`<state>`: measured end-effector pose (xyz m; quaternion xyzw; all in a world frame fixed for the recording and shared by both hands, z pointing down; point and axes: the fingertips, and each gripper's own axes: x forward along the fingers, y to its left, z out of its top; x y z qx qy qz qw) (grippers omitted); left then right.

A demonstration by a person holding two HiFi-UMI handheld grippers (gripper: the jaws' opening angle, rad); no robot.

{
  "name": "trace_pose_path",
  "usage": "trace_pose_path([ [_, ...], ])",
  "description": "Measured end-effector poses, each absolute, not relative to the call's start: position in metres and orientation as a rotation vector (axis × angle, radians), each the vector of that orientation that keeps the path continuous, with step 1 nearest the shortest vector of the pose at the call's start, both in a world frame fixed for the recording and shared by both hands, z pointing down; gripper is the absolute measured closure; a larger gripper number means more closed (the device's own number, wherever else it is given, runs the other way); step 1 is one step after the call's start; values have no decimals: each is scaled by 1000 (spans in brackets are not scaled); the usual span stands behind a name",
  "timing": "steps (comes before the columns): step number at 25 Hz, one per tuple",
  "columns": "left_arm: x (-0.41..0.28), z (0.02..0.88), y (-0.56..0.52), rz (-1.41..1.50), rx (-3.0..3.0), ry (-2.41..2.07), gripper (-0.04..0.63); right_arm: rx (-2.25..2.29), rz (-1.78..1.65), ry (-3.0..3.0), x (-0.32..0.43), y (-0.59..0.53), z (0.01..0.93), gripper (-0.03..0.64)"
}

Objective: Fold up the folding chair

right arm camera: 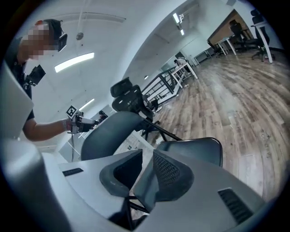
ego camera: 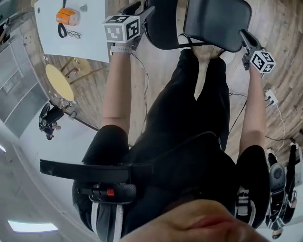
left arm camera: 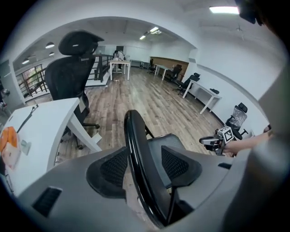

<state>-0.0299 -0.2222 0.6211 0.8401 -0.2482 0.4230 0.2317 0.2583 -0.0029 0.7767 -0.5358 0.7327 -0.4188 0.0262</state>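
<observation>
The folding chair stands unfolded in front of the person's legs, with its dark backrest [ego camera: 161, 26] and grey seat [ego camera: 218, 21] at the top of the head view. My left gripper [ego camera: 142, 10] is at the backrest's top edge. In the left gripper view it [left arm camera: 144, 165] is open wide, and the black backrest rim [left arm camera: 136, 149] runs between the pads, close to the left one. My right gripper [ego camera: 244, 35] is at the seat's side edge. In its own view it [right arm camera: 145, 174] is narrowly open, with the seat's thin edge [right arm camera: 199, 152] between its pads.
A white desk [ego camera: 71, 33] with an orange object [ego camera: 66, 15] on it stands at the left. A round yellow stool [ego camera: 59, 81] is below it, and a black office chair [left arm camera: 72, 68] is behind the desk. A power strip and cables [ego camera: 271, 97] lie on the wooden floor at the right.
</observation>
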Motion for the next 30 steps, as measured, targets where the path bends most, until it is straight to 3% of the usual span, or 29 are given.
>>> trace_pose_path([
  [12, -13, 684, -235, 1260, 2127, -504, 360, -1703, -1561, 2042, 330, 40, 928, 423],
  [16, -11, 688, -236, 1317, 2106, -491, 360, -1489, -1775, 2032, 319, 50, 970, 327],
  [20, -6, 694, -232, 1404, 2092, -443, 368, -1456, -1841, 1945, 335, 51, 998, 308],
  [30, -8, 699, -219, 1387, 1966, -393, 483, -1254, -1890, 1902, 344, 44, 1036, 305],
])
